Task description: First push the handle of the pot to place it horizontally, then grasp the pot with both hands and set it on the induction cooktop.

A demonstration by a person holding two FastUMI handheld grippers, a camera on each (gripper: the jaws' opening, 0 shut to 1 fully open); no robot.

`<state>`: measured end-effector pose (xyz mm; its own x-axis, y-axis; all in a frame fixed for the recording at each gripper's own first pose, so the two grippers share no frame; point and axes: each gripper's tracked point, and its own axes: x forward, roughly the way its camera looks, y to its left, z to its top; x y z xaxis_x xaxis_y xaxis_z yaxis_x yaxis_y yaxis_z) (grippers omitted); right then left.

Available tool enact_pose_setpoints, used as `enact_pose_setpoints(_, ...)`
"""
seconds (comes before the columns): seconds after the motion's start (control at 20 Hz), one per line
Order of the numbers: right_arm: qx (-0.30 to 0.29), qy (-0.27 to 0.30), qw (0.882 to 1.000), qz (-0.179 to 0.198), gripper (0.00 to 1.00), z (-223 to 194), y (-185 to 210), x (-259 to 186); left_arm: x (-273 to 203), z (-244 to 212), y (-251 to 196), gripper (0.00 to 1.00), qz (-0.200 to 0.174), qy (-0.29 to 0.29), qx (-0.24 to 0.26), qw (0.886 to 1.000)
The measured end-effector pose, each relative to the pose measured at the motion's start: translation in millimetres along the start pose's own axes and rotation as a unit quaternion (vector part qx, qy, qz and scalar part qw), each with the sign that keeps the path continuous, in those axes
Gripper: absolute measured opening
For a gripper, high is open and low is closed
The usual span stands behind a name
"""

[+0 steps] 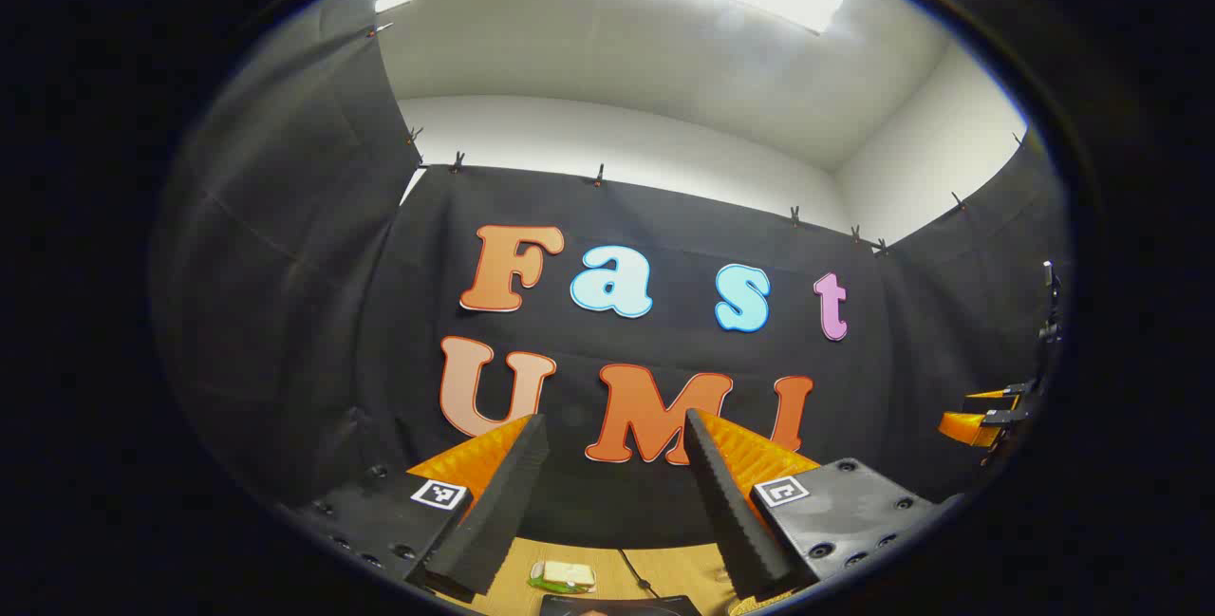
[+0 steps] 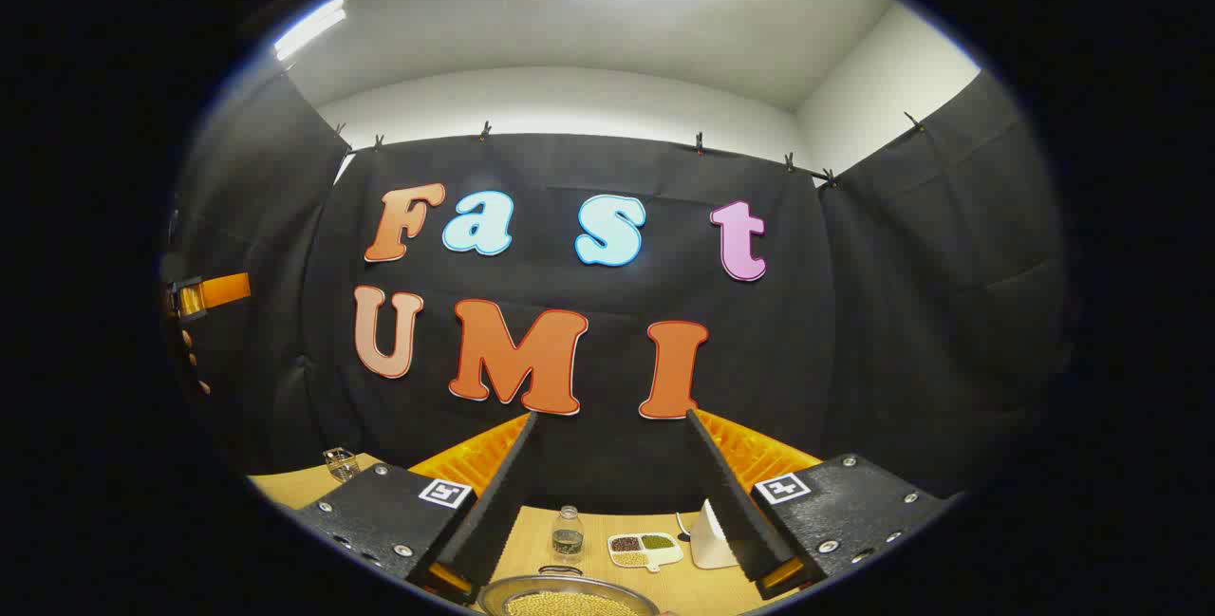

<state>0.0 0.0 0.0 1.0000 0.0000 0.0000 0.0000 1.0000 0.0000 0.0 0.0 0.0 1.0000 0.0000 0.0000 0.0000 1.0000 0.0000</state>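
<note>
2 tongs raised, pot barely in sight

Both tongs point up at the booth wall, each pair spread wide with nothing between the fingers. In the left gripper view the left tongs (image 1: 615, 502) hang above the wooden counter (image 1: 607, 570), where a small green-and-white item (image 1: 562, 577), a thin cable (image 1: 634, 570) and the dark edge of what may be the induction cooktop (image 1: 622, 606) peek in at the bottom. In the right gripper view the right tongs (image 2: 617, 502) sit over the pot (image 2: 568, 602), whose rim and pale grainy contents show at the very bottom; its handle is hidden, so I cannot tell which way it lies.

Risk 1: lowering the tongs blind could strike the rim and spill the contents. Risk 2: a small glass bottle (image 2: 568, 534), a divided dish of beans (image 2: 645, 549) and a white object (image 2: 710, 536) stand just behind the pot, so a hard push on the handle could slide it into them. Risk 3: with a full pot, uneven lifting by the 2 tongs would likely tilt it.
</note>
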Motion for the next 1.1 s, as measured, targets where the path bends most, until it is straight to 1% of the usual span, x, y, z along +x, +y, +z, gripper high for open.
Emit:
enact_pose_setpoints(0.05,-0.003,-0.001,1.000,0.001,0.93,1,2,-2,-5,-1,-1,0.94,0.002,-0.001,-0.006,1.000)
enact_pose_setpoints(0.15,-0.009,-0.009,1.000,0.008,0.93,5,5,-10,-10,-3,-1,0.94,0.007,-0.003,-0.011,1.000)
enact_pose_setpoints(0.2,-0.011,-0.014,1.000,0.013,0.93,7,6,-13,-14,-5,0,0.92,0.013,0.001,-0.008,1.000)
enact_pose_setpoints(0.25,-0.012,-0.018,1.000,0.021,0.97,9,10,-16,-16,-6,0,0.95,0.019,0.004,-0.003,1.000)
enact_pose_setpoints(0.3,-0.013,-0.018,0.999,0.026,0.93,9,13,-18,-19,-5,-2,0.95,0.023,0.006,0.000,1.000)
enact_pose_setpoints(0.35,-0.013,-0.018,0.999,0.030,0.93,8,14,-18,-23,-4,-6,0.95,0.024,0.006,0.001,1.000)
enact_pose_setpoints(0.4,-0.010,-0.016,0.999,0.035,0.97,8,15,-18,-24,-2,-12,0.94,0.024,0.007,0.000,1.000)
enact_pose_setpoints(0.45,-0.003,-0.012,0.999,0.042,0.97,8,17,-16,-27,-1,-16,0.94,0.024,0.007,-0.002,1.000)
enact_pose_setpoints(0.5,0.003,-0.005,0.999,0.051,0.93,8,18,-18,-30,1,-21,0.96,0.025,0.006,-0.004,1.000)
enact_pose_setpoints(0.6,0.009,0.014,0.997,0.069,0.93,3,17,-19,-33,1,-32,0.96,0.025,0.012,-0.004,1.000)
enact_pose_setpoints(0.65,0.009,0.019,0.997,0.074,0.97,1,15,-22,-36,0,-38,0.94,0.025,0.014,-0.003,1.000)
enact_pose_setpoints(0.7,0.007,0.021,0.997,0.076,0.93,0,12,-26,-38,-1,-43,0.94,0.026,0.016,-0.006,1.000)
enact_pose_setpoints(0.85,0.000,0.023,0.996,0.081,0.93,-9,7,-36,-40,-17,-49,0.92,0.030,0.039,-0.008,0.999)
enact_pose_setpoints(0.95,0.000,0.027,0.996,0.090,0.93,-16,8,-43,-41,-20,-54,0.96,0.028,0.047,-0.001,0.998)
enact_pose_setpoints(1.1,-0.003,0.035,0.994,0.100,0.93,-27,10,-56,-47,-13,-56,0.96,0.034,0.040,0.004,0.999)
